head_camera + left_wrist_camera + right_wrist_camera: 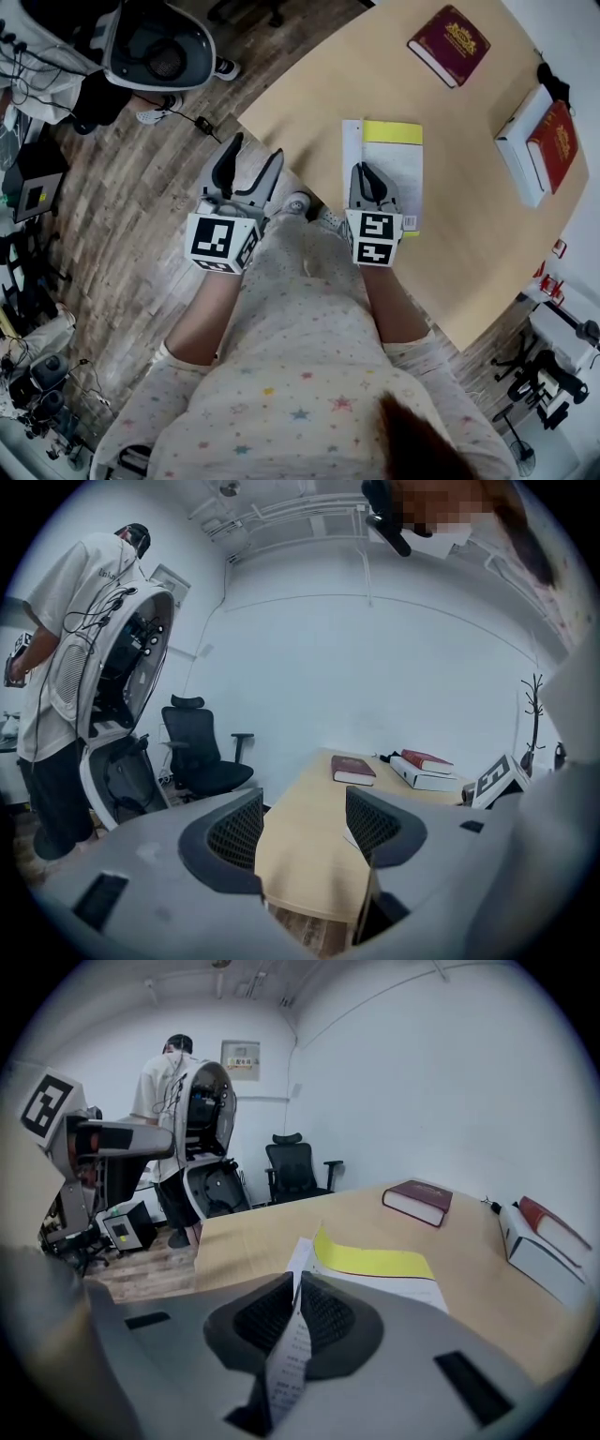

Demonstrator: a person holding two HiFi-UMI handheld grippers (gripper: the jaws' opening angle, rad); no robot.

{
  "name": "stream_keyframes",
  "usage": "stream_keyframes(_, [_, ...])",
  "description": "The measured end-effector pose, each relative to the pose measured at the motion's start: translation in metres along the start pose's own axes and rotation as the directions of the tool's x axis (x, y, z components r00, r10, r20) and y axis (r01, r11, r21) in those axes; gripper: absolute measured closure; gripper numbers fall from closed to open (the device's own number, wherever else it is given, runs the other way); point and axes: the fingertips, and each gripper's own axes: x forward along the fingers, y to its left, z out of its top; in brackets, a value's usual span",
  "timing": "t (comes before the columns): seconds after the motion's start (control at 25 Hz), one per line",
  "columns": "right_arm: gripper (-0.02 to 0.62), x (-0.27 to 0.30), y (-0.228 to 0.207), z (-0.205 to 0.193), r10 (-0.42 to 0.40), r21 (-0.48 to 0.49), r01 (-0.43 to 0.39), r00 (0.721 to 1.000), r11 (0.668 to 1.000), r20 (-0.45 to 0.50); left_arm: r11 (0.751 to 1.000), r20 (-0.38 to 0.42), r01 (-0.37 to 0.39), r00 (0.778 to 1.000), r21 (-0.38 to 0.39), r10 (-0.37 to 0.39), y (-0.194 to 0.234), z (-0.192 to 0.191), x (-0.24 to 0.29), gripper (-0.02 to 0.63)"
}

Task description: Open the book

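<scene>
The book (398,159), white with a yellow band across its far end, lies flat near the front edge of the wooden table (469,244). My right gripper (367,173) sits over its left side, shut on a thin printed page (289,1363) that stands up between the jaws. The rest of the book (375,1265) stays flat beyond the right gripper (295,1307). Left of the table corner, my left gripper (251,155) hangs over the wooden floor. In its own view the left gripper (302,832) is open, with nothing between its jaws.
A dark red book (450,42) lies at the table's far side. A white box (521,148) with a red book (555,131) on it sits at the right. A person (56,667) stands by a white pod-shaped machine (159,47). A black office chair (202,752) stands behind.
</scene>
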Motion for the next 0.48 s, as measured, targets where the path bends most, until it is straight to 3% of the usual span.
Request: stream_keyframes(0.48, [0.574,-0.014,-0.013,0.011,0.036,0.033,-0.037,0.999,0.999,0.031,1.0,0.016,0.017,1.0,0.026,-0.018,-0.004,0.02,0.005,0.333])
